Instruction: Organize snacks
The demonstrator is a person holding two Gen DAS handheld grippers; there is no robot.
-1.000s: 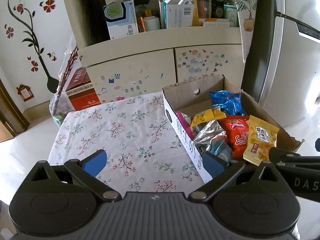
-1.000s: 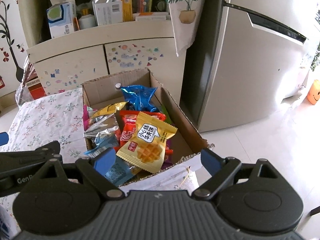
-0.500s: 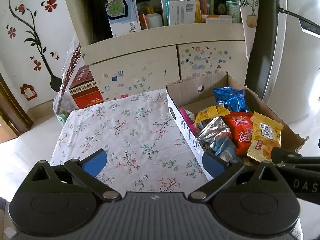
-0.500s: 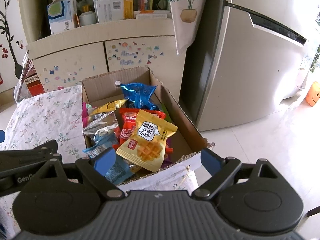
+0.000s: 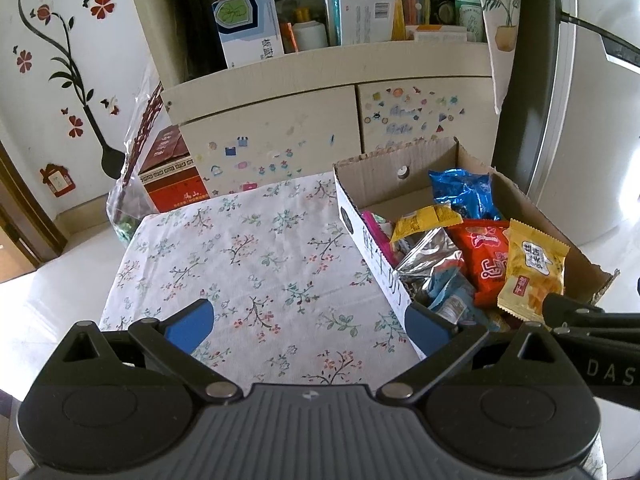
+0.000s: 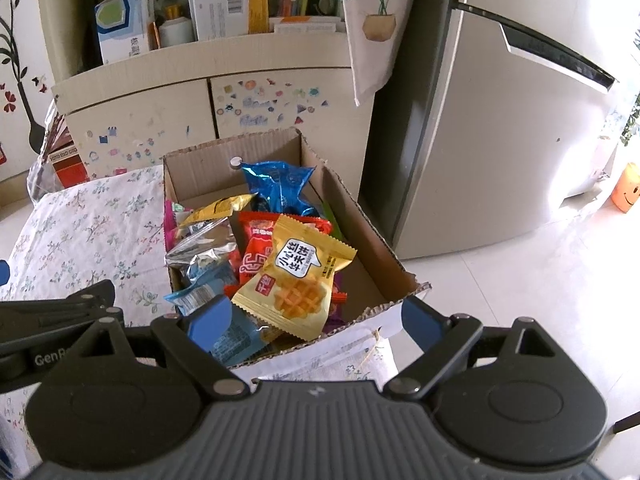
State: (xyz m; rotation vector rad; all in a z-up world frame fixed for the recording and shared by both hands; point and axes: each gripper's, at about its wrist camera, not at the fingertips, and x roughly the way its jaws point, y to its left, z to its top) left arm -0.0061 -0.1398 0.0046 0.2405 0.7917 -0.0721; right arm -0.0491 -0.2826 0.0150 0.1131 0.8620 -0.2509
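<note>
Flower-printed cloth is seen covering the counter, with a cream cabinet behind it and a grey refrigerator off to the right. At the counter's right edge a cardboard box is filled with snack packets.

On top of the heap a yellow waffle packet is laid, a golden waffle printed on its lower half and a white speech bubble with black Chinese characters on its upper half, plus a small red tag at the lower left. Under it a red packet with white lettering is glimpsed, a blue foil packet is tucked toward the box's far wall, and a silver foil packet and a small yellow packet are piled at the left. Blue handwritten characters are noted along the box's white outer wall in the left wrist view, too sketchy to be read.

The right hand-held gripper is held released, blue pads spread wide, nothing clasped; the waffle packet is found just ahead, between the line of its fingers, the near box rim directly below them. The left hand-held gripper is likewise spread apart and empty over bare cloth, the box sitting ahead and to its right, its right pad just beside the box's near corner. "DAS" and "GenR" are read on the neighbouring gripper bodies.
</note>
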